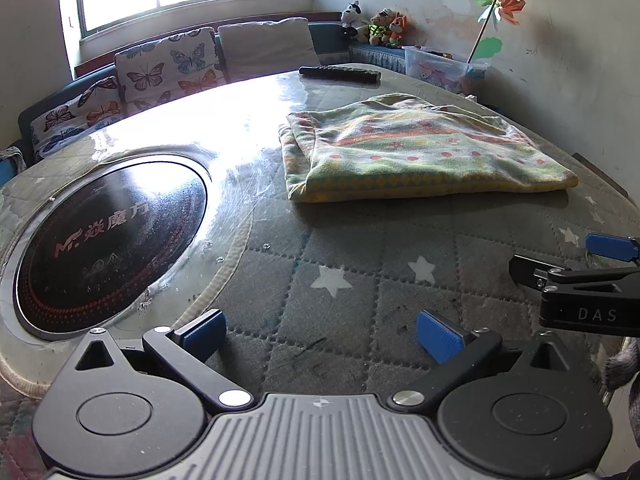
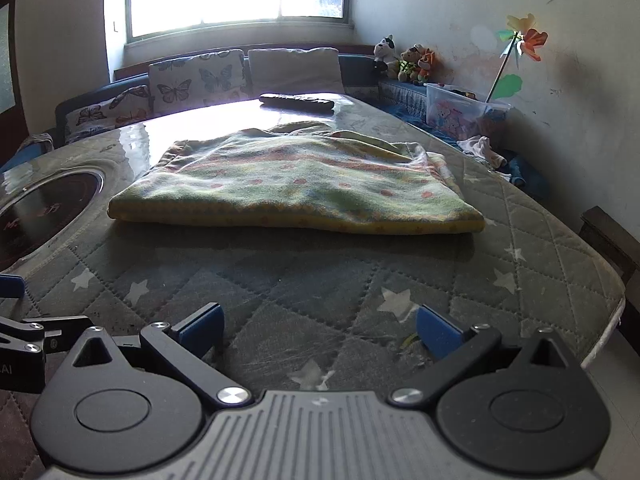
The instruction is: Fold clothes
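Note:
A green and yellow patterned garment (image 1: 420, 152) lies folded in a flat rectangle on the quilted table cover (image 1: 360, 264). It also shows in the right wrist view (image 2: 296, 188), straight ahead. My left gripper (image 1: 322, 336) is open and empty, low over the cover, well short of the garment. My right gripper (image 2: 320, 334) is open and empty, also short of the garment's near edge. The right gripper shows at the right edge of the left wrist view (image 1: 600, 264). Part of the left gripper shows at the left edge of the right wrist view (image 2: 24, 332).
A round black induction hob (image 1: 108, 240) is set in the table at the left. A black remote (image 1: 340, 74) lies at the far edge. Butterfly cushions (image 1: 168, 68), plush toys (image 1: 376, 24), a clear bin (image 1: 444, 66) and a pinwheel (image 1: 500, 4) stand behind. The table edge (image 2: 600, 320) drops off at right.

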A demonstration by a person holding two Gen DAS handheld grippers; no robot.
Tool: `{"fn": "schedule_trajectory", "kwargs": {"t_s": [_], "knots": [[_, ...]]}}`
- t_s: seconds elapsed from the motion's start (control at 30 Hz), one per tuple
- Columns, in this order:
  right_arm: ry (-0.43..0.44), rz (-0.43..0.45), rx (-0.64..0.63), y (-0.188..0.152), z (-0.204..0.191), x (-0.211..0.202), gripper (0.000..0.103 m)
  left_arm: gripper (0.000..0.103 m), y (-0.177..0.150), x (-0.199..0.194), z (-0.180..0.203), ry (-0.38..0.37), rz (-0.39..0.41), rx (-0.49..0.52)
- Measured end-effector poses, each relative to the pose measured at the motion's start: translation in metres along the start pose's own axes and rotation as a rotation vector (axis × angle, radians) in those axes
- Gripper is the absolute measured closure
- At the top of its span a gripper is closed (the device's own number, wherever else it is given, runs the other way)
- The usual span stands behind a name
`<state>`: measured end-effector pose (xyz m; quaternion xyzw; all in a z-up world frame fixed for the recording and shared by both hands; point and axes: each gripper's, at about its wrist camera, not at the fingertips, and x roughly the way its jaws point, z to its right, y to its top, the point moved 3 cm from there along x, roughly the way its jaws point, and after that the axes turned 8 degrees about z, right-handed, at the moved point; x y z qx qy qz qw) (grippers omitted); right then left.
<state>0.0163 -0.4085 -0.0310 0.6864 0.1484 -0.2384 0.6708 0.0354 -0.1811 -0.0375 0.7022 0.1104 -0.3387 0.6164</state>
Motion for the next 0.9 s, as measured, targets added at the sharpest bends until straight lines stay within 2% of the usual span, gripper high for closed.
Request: {"fn": "schedule_trajectory", "kwargs": {"t_s": [0.9], "knots": [[-0.037, 0.014, 0.017, -0.0029, -0.002, -0.0032, 0.0, 0.0, -0.0033, -0.003, 0.0012, 0.008, 0.025, -0.003]]}}
